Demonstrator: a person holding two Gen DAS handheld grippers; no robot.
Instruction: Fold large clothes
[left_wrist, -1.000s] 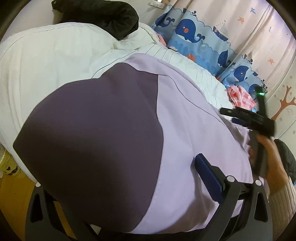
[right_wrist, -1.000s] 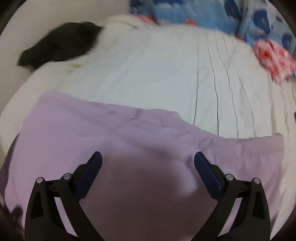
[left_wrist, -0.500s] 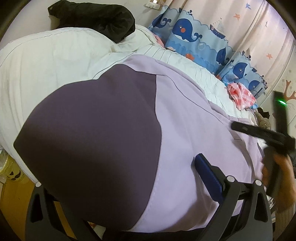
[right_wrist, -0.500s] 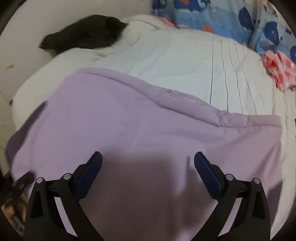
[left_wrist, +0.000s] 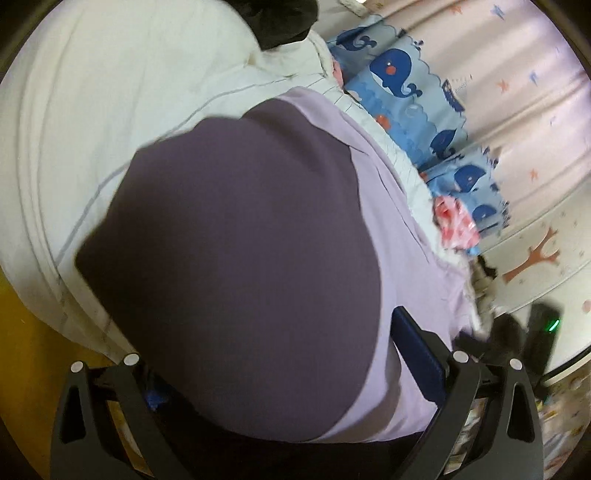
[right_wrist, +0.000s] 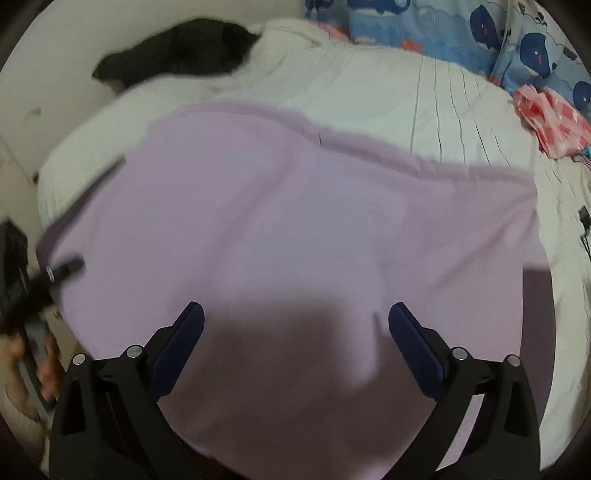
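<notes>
2 grippers hung over a white bed (right_wrist: 369, 85), and a large lilac garment (right_wrist: 295, 221) lay spread flat across the near part of it. Seen from the left wrist, the same garment (left_wrist: 399, 229) carried a broad dark purple panel (left_wrist: 240, 258) that filled the middle of the view, with the paler lilac running along its right side.

Right gripper (right_wrist: 295, 332): its 2 blue-padded fingers (right_wrist: 413, 343) stood spread wide above the cloth, nothing between them, their shadow falling on the lilac below.

Left gripper (left_wrist: 273, 373): the right finger (left_wrist: 417, 347) showed beside the garment's edge, but the cloth draped over the gap and hid the left one, so I could not tell whether they were apart or pinching the fabric. In the right wrist view this gripper (right_wrist: 55, 273) appeared blurred at the garment's left edge, held in a hand (right_wrist: 33, 362).

Near the head of the bed lay a black garment (right_wrist: 177, 48). A pink-and-white cloth (right_wrist: 550, 122) sat at the far right side, just beside a blue whale-print fabric (left_wrist: 406, 99). Pale curtains (left_wrist: 517, 92) hung behind.
</notes>
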